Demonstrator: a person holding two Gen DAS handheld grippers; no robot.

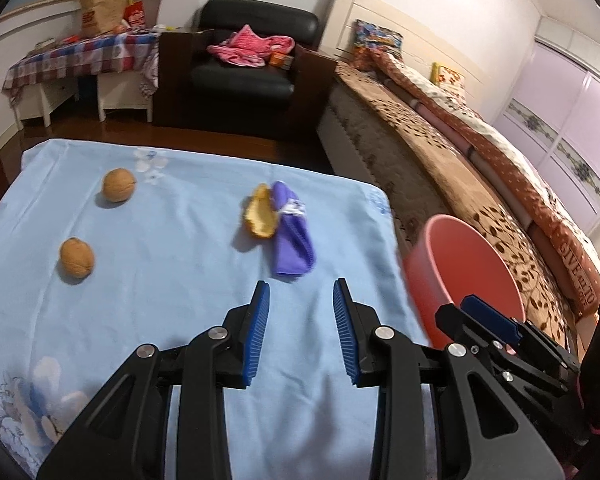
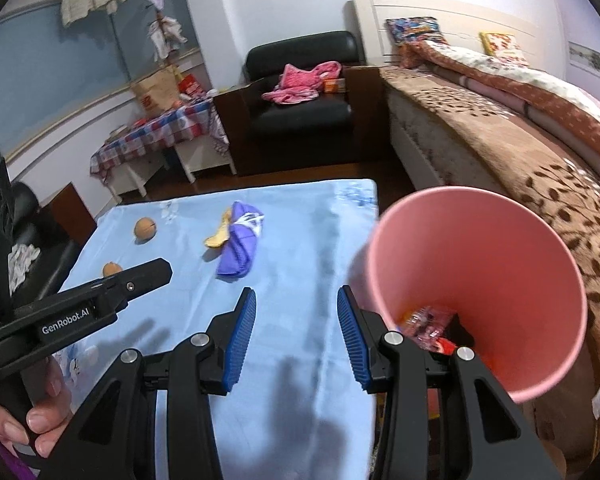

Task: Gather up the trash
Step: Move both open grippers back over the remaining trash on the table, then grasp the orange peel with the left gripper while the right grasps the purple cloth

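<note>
My left tool [image 1: 301, 289] open, empty, my right tool [image 2: 296, 295] open, empty, purple wrapper [image 1: 293, 236] touching peel [image 1: 261, 217] toward worktop [image 1: 172, 280] far-right corner, pink bin [image 2: 540, 272] beside right edge.

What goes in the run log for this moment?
left tongs open, empty | right tongs open, empty | peel, purple wrapper, two walnuts on table | pink bin holds wrappers
</note>
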